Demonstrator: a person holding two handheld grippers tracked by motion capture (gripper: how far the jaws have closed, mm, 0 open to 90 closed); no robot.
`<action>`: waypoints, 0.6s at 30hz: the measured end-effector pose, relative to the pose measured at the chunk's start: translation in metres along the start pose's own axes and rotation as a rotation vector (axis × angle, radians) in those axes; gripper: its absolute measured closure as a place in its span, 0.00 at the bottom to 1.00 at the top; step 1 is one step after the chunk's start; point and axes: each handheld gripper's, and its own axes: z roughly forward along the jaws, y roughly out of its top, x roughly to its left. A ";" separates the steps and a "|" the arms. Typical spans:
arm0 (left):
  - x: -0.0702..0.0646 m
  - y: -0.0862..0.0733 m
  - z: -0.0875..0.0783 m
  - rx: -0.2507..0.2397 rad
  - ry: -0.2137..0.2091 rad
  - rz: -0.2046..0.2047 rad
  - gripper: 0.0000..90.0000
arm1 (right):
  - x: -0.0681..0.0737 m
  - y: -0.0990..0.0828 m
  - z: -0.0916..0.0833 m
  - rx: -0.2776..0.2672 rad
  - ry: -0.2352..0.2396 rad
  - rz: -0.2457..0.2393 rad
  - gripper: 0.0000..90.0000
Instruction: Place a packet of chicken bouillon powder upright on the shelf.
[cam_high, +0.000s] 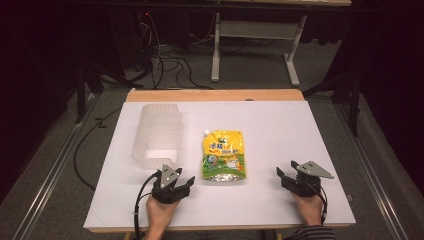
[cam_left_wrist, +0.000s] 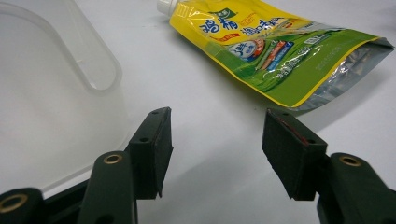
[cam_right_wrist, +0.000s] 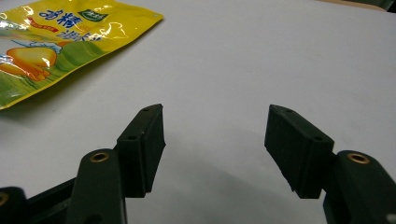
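1. The left gripper (cam_high: 176, 182) sits at lower centre-left of the high view, held from below by a hand (cam_high: 161, 212). Its jaws stand apart with nothing between them, released.
2. The right gripper (cam_high: 295, 176) sits at lower right of the high view, also hand-held. In its own view the jaws are spread over bare table, gripping nothing.
3. The pouch (cam_high: 224, 156), yellow and green with a white spout at its top, lies flat near the centre of the white table (cam_high: 280, 125), between the two grippers and just above them in the frame. Lying flat and unobstructed, it looks ready to be approached from either side.
4. In the left gripper view the pouch (cam_left_wrist: 275, 46) fills the upper right, ahead of the jaws and apart from them.
5. A clear plastic bin (cam_high: 156, 135) stands at centre-left, just beside the left gripper, its cut-out side facing the person; it seems placed to receive the pouch.
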 end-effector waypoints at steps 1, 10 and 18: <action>-0.002 0.000 0.000 0.020 0.003 -0.014 0.47 | 0.000 0.000 0.000 0.000 -0.002 -0.002 0.42; -0.003 0.000 0.000 0.013 0.012 0.012 0.48 | 0.001 0.000 0.000 0.000 -0.004 -0.002 0.41; -0.003 0.000 -0.001 0.005 0.011 0.023 0.47 | 0.000 0.000 0.000 0.002 -0.008 -0.001 0.40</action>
